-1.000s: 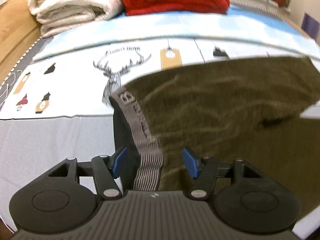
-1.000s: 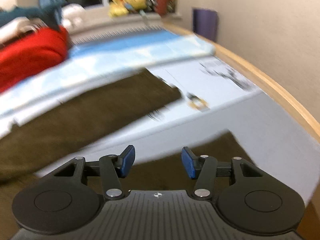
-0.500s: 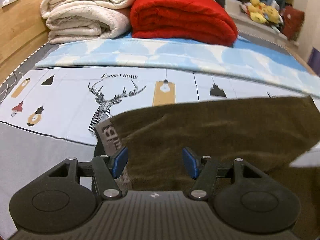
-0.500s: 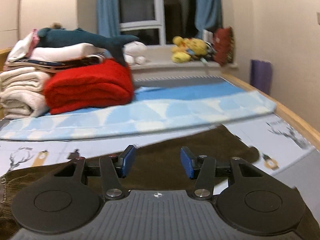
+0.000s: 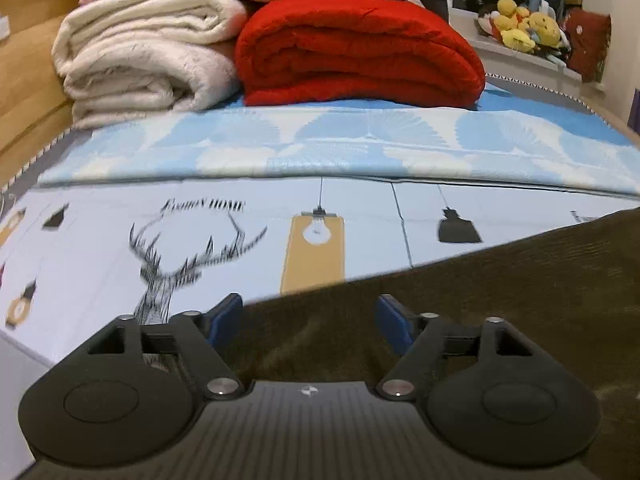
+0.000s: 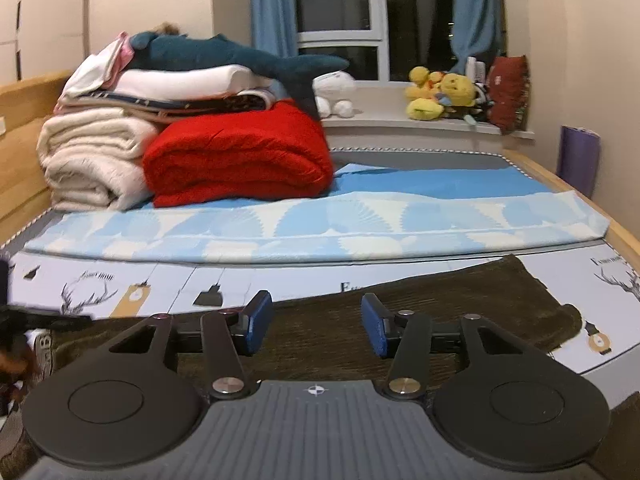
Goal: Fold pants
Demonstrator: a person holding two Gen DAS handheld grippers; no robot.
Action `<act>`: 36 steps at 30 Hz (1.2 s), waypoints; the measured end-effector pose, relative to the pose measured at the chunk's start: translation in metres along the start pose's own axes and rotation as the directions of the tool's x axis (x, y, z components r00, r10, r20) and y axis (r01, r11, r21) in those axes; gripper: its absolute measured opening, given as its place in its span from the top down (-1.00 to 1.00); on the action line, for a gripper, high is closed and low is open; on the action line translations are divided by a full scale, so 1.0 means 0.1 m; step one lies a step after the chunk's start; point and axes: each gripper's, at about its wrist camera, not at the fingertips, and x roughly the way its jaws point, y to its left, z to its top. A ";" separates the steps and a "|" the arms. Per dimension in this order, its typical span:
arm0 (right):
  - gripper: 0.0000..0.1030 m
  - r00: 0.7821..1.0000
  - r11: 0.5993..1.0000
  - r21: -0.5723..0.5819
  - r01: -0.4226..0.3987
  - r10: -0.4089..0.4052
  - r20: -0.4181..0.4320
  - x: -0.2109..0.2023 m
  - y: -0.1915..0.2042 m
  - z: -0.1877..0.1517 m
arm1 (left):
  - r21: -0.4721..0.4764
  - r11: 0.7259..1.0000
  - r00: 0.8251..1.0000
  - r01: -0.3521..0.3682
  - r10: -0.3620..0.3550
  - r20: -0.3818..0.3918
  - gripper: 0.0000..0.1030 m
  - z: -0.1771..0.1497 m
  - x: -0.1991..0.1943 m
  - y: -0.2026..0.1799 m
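The olive-brown corduroy pants (image 5: 500, 300) lie flat on the printed bed sheet, spread across the lower part of both views (image 6: 440, 304). Their grey waistband (image 6: 42, 346) shows at the far left of the right wrist view. My left gripper (image 5: 310, 322) is open and empty, low over the pants near their upper edge. My right gripper (image 6: 317, 322) is open and empty, low over the pants' middle. The left hand and gripper (image 6: 24, 320) show as a dark blur at the left edge of the right wrist view.
A folded cream blanket stack (image 5: 148, 60) and a red blanket (image 5: 356, 48) lie at the far side of the bed. A blue-white pillow (image 6: 320, 228) lies across the bed. A wooden bed frame (image 6: 560, 184) runs on the right. Plush toys (image 6: 444, 96) sit on the sill.
Both grippers tilted up from looking down at the pants to looking level across the bed. The waistband left the left gripper's view. Both stayed open.
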 end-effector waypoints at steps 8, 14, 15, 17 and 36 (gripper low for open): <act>-0.02 0.997 1.000 0.009 0.009 -0.008 -0.074 0.16 -0.08 0.01 | -0.004 0.995 0.987 0.097 -0.097 -0.127 -0.59 0.06 0.75 0.22; -0.02 0.993 1.000 -0.010 0.014 -0.015 -0.121 0.27 -0.13 -0.06 | 0.067 0.977 0.960 0.205 -0.187 -0.210 -0.36 0.02 1.04 0.21; -0.02 0.992 1.000 -0.018 0.014 -0.017 -0.126 0.29 -0.13 -0.07 | 0.080 0.972 0.958 0.221 -0.202 -0.203 -0.07 0.01 1.02 0.20; -0.01 0.992 0.999 -0.035 0.027 -0.032 -0.125 0.30 -0.14 -0.08 | 0.126 0.956 0.952 0.263 -0.236 -0.197 0.47 0.03 0.95 0.14; 0.50 0.960 0.945 0.252 0.208 -0.148 -0.236 0.18 -0.90 -0.24 | 0.415 0.836 0.928 0.359 -0.270 -0.258 0.87 -0.90 -1.83 -0.61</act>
